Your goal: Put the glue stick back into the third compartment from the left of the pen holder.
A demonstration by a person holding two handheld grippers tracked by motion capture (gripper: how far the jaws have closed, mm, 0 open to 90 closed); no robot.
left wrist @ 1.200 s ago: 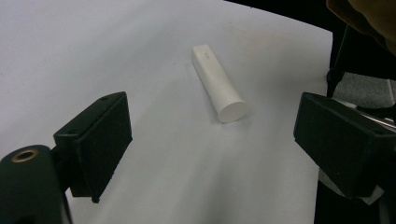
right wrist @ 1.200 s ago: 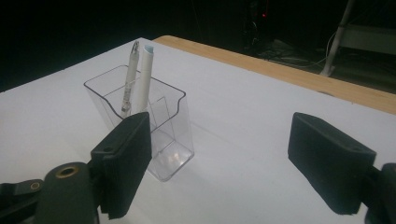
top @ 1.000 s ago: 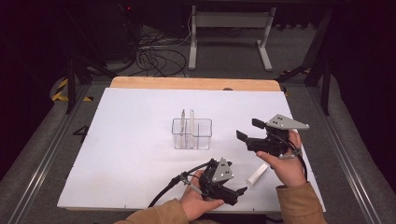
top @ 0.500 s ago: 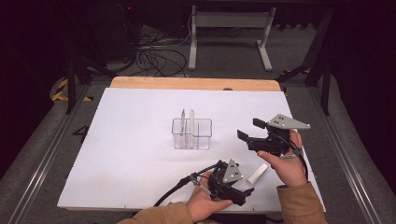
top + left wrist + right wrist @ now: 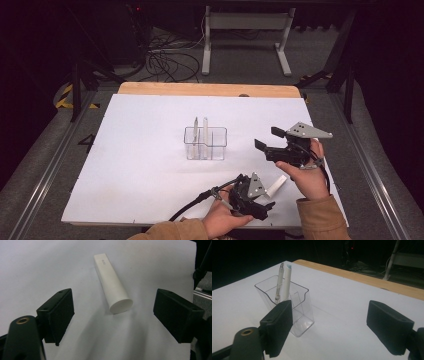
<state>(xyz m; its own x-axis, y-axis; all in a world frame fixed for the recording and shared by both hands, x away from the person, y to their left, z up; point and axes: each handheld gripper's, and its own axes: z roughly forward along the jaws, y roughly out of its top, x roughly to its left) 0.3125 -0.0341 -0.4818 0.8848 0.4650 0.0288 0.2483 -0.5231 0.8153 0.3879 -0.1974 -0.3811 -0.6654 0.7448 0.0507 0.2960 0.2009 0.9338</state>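
Nearest the person, the left gripper [image 5: 260, 205] has come lower and slid toward the white tube [image 5: 113, 285] that lies flat on the white table [image 5: 140, 150], near the front edge. Its jaws have just been closing a little, but they are released: the tube's round end sits between the two black pads and neither pad touches it. That means the grab has not happened yet; I think the gripper needs to go a bit further down and along the tube before it squeezes. A little farther off to the right, the right gripper [image 5: 267, 145] hangs in the air above the table, and it has not moved from its spot. Its jaws stand apart with nothing in them. Past it, near the middle of the table, stands the clear plastic holder [image 5: 205, 143] with a pen [image 5: 279, 282] and another white tube [image 5: 287, 281] upright inside. Nothing lies between the flat tube and the holder, so the way looks free.
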